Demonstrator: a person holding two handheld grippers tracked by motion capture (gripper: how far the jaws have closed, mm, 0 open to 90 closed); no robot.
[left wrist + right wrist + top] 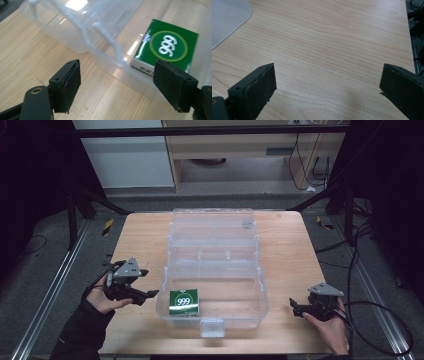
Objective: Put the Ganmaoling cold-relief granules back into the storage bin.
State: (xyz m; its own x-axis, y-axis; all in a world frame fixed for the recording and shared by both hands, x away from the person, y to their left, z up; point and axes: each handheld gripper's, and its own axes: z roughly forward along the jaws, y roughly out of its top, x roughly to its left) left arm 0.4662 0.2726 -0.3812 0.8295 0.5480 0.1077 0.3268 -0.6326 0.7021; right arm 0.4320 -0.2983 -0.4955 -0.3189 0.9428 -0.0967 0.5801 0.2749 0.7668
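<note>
A clear plastic box (215,270) with its lid folded back stands open in the middle of the wooden table (290,255). Inside its front left corner lies a green packet marked 999 (183,302), also seen through the box wall (167,48). My left gripper (145,295) hovers just left of the box, open, its jaws pointing at the box wall (117,82) with nothing between them. My right gripper (296,309) is held low over bare wood at the front right of the box, open and empty (327,92).
The box's clear latch tab (211,327) sticks out toward the table's front edge. A corner of the box (227,17) shows at the upper left of the right gripper view. Cables (370,315) trail off the table's right side. Metal rails (55,285) flank the table.
</note>
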